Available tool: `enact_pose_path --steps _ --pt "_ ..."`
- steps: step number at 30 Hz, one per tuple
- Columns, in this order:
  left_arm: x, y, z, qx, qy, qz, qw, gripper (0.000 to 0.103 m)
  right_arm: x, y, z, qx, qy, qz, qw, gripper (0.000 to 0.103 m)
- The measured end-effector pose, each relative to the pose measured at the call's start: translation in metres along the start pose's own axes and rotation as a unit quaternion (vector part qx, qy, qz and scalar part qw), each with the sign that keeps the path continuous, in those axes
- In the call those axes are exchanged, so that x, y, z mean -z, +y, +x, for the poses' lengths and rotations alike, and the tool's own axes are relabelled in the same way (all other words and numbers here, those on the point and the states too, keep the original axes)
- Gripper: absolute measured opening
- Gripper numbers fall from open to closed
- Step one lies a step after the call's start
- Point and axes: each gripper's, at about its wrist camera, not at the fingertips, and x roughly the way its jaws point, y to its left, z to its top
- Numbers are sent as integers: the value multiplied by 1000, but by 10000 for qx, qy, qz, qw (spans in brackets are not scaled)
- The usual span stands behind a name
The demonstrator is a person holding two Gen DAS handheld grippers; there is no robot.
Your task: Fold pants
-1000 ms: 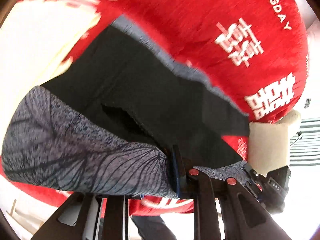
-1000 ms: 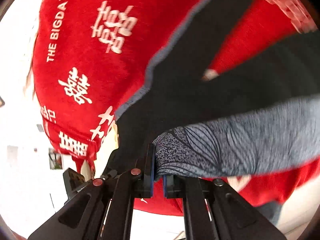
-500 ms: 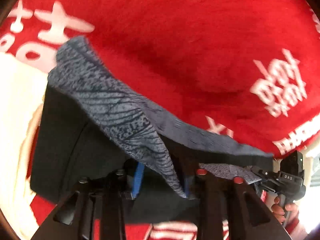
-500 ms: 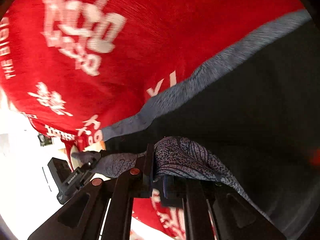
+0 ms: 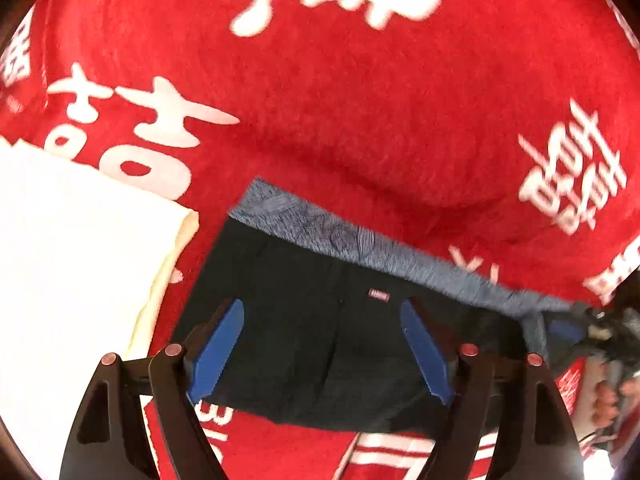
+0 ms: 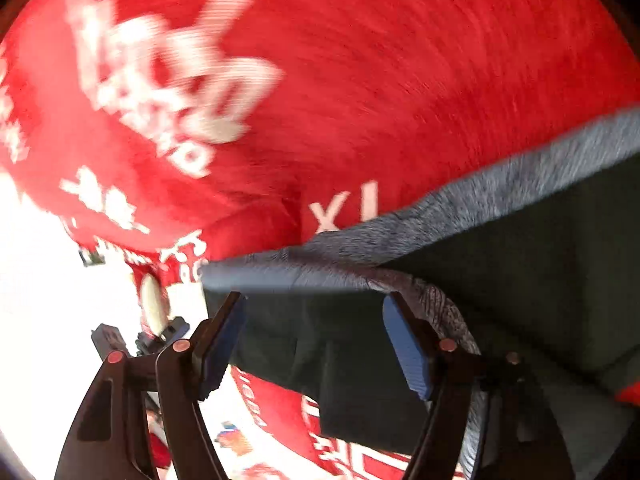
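Both the left gripper [image 5: 320, 348] and right gripper [image 6: 316, 344] hover with jaws wide, holding nothing, so the dark pants with a grey patterned waistband [image 5: 344, 320] lie folded flat on the red printed cloth [image 5: 360, 112]

The pants [image 5: 328, 320] lie on the blanket [image 5: 360, 120], right of a cloth [image 5: 72, 248].
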Motion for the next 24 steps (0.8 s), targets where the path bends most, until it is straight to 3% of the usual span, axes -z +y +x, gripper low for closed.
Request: enact_pose_path --steps 2,5,7,8,10,13,15,17,24 --pt "7 -11 18 -93 191 167 9996 81 10 14 11 178 218 -316 9991 50" --pt "16 -28 61 -260 459 251 9983 81 17 11 51 712 604 -543 9942 45" --pt "23 -37 84 -672 467 392 9959 82 17 -3 66 1296 629 -754 9867 43" --pt "25 -43 88 -798 366 573 9945 92 13 -9 72 1644 516 -888 9810 33" --pt "29 -56 93 -1025 344 920 9899 95 5 -14 65 1497 293 -703 9858 25" --pt "35 -62 84 -1140 422 1024 9873 95 4 -17 40 1019 76 -390 9940 27" --pt "42 -66 71 -1056 466 930 9890 95 14 -15 23 890 -6 -459 9950 37" --pt "54 -76 58 -1003 483 947 9893 95 30 -15 1 733 -157 -515 9958 63" --pt "122 -143 31 -624 708 1332 9866 95 96 -52 -54 918 -288 -132 9953 65"
